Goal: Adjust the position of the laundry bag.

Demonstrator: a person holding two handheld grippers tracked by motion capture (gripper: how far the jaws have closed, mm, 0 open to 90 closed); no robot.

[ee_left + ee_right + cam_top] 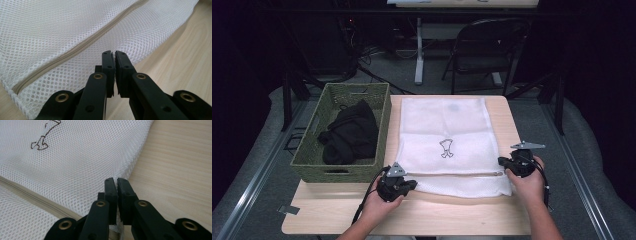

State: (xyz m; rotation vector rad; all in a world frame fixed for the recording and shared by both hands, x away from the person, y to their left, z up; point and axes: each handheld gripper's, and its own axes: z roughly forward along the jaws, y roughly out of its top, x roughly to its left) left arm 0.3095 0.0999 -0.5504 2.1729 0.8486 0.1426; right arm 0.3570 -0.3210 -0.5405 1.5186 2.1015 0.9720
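On the left side of the pale wooden table [337, 212] stands a green woven basket with cut-out handles [309, 150]. A pile of black cloth [349, 135] lies inside it. The basket's right wall is just beside the left edge of the big white mesh laundry bag [447, 125].

The white bag lies flat in the middle of the table. It has a small dark drawing [445, 148] near its middle. A long beige zipper [452, 174] runs across the bag close to the edge nearest the person.

The left gripper [412, 184] is at the bag's near left corner, right by the left end of the zipper. A hand holds it from below. In the left gripper view, its two black jaws are pressed together with just a thin crack between them. Their tips [113, 53] sit at the edge of the mesh [62, 32], below the zipper [75, 50]. I cannot tell if any mesh is pinched between them.

The right gripper [503, 162] is at the bag's right edge, near the right end of the zipper. In the right gripper view, its jaws are together too. Their tips [115, 180] touch the edge of the mesh [75, 162], where it meets the bare wood [175, 170]. A bit of white mesh shows low between the jaws, so they seem to be pinching the bag's edge.

Behind the table, a dark folding chair [487, 50] stands on the floor.
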